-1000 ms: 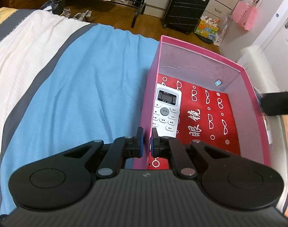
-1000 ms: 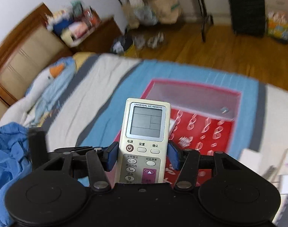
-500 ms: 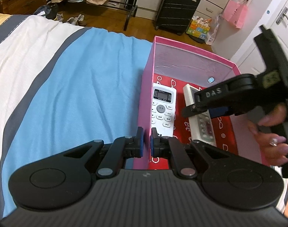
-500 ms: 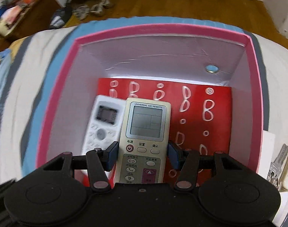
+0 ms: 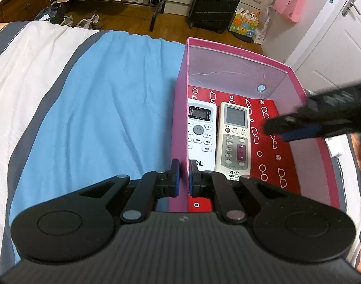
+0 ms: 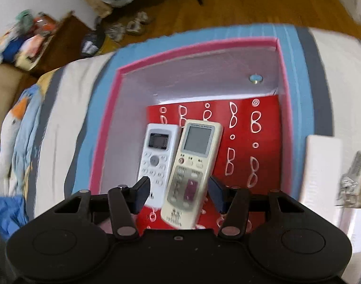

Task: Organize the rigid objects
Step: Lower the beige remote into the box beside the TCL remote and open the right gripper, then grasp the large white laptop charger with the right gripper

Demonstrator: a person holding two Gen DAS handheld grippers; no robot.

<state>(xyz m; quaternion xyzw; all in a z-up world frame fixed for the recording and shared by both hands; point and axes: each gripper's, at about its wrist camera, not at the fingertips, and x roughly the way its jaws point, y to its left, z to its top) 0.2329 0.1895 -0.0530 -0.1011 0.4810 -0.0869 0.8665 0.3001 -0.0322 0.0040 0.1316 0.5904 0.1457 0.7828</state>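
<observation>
A pink box (image 5: 180, 108) with a red patterned floor (image 5: 272, 161) stands on the bed. Inside lie a white remote (image 5: 200, 132) and, beside it on the right, a cream remote (image 5: 234, 137). They also show in the right wrist view: the white remote (image 6: 156, 156) and the cream remote (image 6: 192, 170). My left gripper (image 5: 184, 179) is shut on the box's left wall near its front corner. My right gripper (image 6: 179, 193) is open just above the cream remote, not holding it; it shows blurred in the left wrist view (image 5: 298, 127).
The bed has a blue, grey and white striped cover (image 5: 97, 99). A white box (image 6: 322, 172) and keys (image 6: 350, 179) lie right of the pink box. A black suitcase (image 5: 216, 2), bags and shoes stand on the wooden floor beyond.
My right gripper carried the cream remote into the pink box, set it beside the white remote and opened. My left gripper stays clamped on the box wall.
</observation>
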